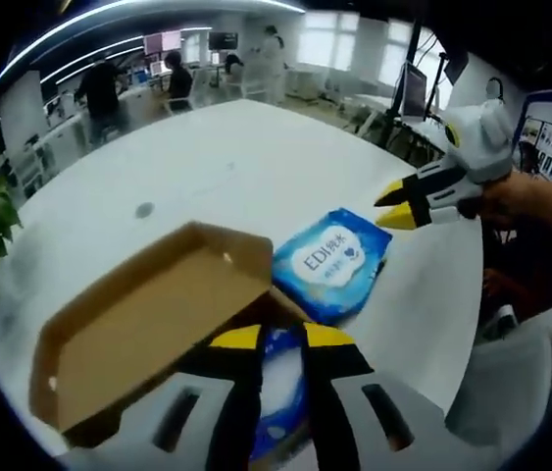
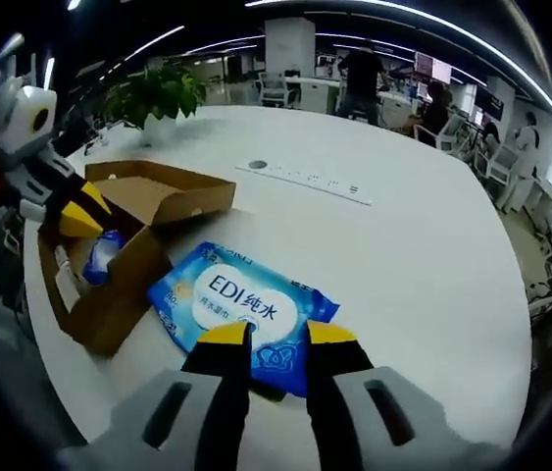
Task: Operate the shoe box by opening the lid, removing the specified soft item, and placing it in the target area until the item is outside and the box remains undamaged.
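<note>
Left gripper view: my left gripper [image 1: 280, 339], jaws slightly parted and holding nothing, hangs over the open shoe box [image 1: 148, 324], lid folded back; the blue wipes pack [image 1: 332, 261] lies on the white table [image 1: 207, 157] just beside it. Right gripper view: my right gripper [image 2: 276, 336], narrowly parted and empty, hovers above the pack's near edge.

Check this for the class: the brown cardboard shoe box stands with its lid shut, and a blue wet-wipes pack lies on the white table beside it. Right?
Not quite. The brown cardboard shoe box has its lid open, as the right gripper view shows. The blue wet-wipes pack does lie on the white table beside it.
</note>
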`<state>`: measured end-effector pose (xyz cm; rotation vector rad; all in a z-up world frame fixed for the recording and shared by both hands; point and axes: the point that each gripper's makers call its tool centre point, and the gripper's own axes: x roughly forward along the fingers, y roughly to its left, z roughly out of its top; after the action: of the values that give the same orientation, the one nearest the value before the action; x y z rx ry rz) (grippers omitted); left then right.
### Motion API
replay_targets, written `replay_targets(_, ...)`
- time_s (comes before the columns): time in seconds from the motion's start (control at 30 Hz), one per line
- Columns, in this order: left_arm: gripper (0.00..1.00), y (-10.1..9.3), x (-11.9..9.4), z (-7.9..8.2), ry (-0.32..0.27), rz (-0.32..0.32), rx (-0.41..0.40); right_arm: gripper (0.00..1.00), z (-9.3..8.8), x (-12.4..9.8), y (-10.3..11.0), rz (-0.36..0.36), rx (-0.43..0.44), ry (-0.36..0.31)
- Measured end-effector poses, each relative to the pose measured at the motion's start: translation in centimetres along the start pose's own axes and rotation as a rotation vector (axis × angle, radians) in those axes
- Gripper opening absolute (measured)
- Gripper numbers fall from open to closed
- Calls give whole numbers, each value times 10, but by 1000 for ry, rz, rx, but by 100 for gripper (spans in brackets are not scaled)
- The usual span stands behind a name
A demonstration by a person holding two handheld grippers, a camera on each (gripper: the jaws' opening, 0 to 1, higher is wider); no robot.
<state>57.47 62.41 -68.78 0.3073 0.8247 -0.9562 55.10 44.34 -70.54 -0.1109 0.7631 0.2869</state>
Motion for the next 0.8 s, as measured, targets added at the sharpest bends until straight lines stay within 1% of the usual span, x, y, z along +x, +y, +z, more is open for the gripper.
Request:
replay_targets(0.27, 16, 12, -10, -17, 19, 21, 7, 22, 16, -9, 31, 73, -56, -24)
replay_targets(0.43, 18, 22, -14, -29, 35, 46, 20, 22, 25, -13, 52, 119, -115, -35)
replay_targets(0.6, 19, 29, -15, -37, 47, 53, 28, 22, 31, -14, 71, 156, -170, -38)
replay_targets(0.8, 20, 39, -12, -52, 93, 67, 67, 23, 37, -12, 94, 209, -227, -39)
